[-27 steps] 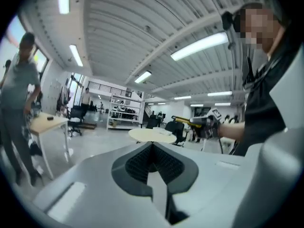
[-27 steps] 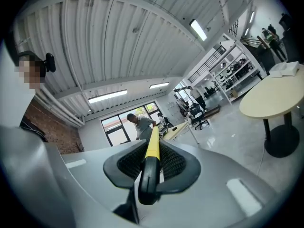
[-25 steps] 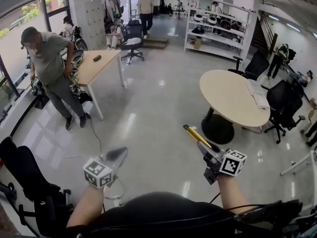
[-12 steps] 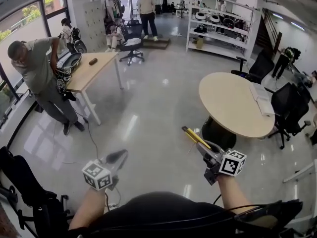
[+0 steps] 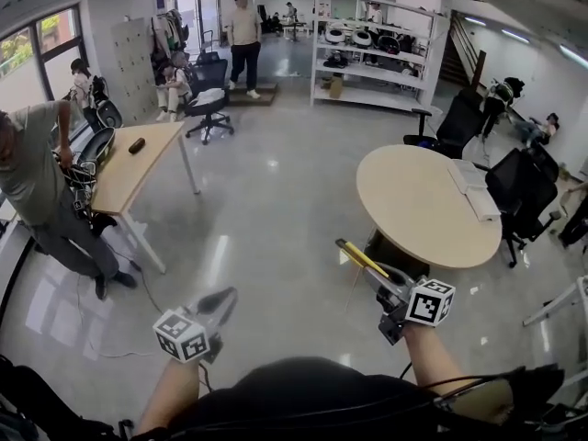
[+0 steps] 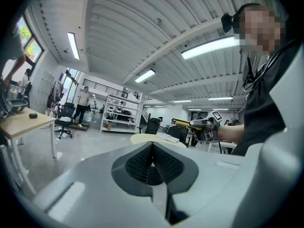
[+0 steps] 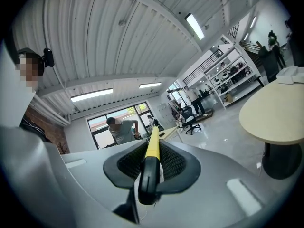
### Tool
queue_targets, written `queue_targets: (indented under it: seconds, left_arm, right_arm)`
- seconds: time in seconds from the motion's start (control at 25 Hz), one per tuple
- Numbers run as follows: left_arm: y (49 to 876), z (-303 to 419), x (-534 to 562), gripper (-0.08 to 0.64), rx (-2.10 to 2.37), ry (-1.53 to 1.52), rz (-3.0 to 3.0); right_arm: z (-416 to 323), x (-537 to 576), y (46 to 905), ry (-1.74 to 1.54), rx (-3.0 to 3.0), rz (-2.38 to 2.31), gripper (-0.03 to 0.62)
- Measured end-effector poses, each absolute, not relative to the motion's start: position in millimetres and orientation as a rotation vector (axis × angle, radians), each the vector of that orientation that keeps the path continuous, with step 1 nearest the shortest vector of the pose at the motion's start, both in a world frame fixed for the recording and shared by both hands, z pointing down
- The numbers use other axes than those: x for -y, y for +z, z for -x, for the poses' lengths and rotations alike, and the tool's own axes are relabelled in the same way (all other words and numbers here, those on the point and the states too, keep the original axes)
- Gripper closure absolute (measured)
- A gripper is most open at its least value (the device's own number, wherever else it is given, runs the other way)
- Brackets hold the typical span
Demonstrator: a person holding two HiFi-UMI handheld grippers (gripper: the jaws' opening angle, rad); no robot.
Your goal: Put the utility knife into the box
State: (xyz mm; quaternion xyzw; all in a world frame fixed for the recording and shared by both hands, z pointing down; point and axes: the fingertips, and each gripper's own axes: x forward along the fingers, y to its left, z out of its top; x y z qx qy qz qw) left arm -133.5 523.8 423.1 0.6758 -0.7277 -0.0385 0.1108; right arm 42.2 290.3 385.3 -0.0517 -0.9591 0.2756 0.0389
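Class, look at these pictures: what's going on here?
A person holds a tool in each hand in an open office. The right tool is clamped on a yellow-and-black utility knife, which points ahead. The left tool is shut and empty. A round table stands ahead on the right; no box is in view.

Steep head view, level gripper views, common table [image 5: 423, 200]

An open-plan office or lab hall: round beige table [image 5: 413, 200] and black swivel chairs [image 5: 519, 191] at right, white metal shelving rack [image 5: 372, 49] at top, rectangular wooden desk [image 5: 138, 168] at left, glossy grey floor [image 5: 276, 209].
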Motion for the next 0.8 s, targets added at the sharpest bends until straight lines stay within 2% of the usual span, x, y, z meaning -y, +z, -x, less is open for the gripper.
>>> queue_targets:
  seconds: [0.32, 0.8]
  left_arm:
    - [408, 259, -489, 0.560, 2.042, -0.102, -2.108]
    - [419, 344, -380, 0.560, 1.999, -0.097, -2.126]
  right_arm:
    - [71, -273, 370, 0.809, 2.989, 0.050, 0.503]
    - [146, -158, 385, 0.840, 2.990, -0.014, 0.503]
